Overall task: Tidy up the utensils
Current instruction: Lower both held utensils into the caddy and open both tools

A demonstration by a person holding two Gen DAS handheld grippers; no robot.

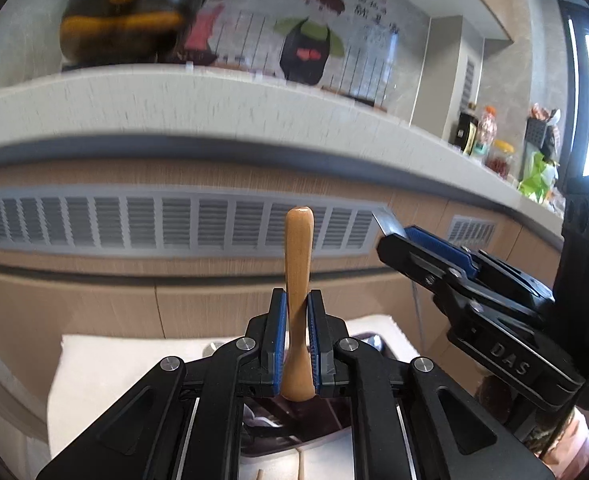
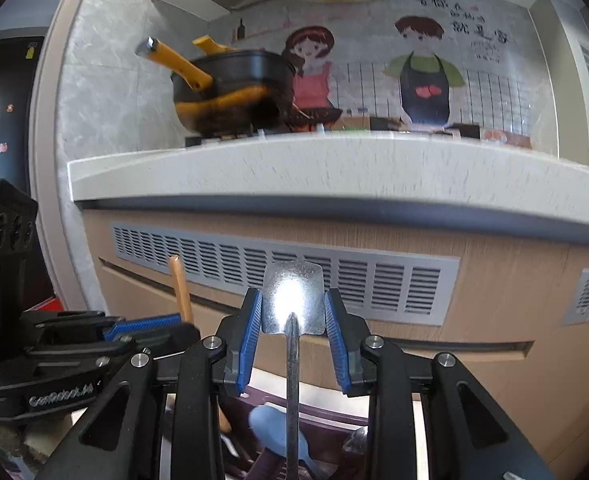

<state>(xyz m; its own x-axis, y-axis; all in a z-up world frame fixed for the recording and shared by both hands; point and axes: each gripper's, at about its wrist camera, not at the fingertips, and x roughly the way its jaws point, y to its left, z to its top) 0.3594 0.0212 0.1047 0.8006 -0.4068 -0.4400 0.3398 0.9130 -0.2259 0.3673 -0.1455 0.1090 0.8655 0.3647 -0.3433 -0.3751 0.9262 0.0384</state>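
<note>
Left wrist view is showing the left gripper clamping a wooden utensil handle while the right gripper, jaws part-open, is gripping a metal spatula above the purple tray, neither yet stowed.

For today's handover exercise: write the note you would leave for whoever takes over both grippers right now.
Left gripper: shut on a wooden utensil handle, pointing up.
Right gripper: shut on the flat end of a metal utensil.
Both are held in front of the counter, above a dark tray with a blue spoon and other utensils.
Done: both picked up.
Left: place both; sort what remains.
</note>
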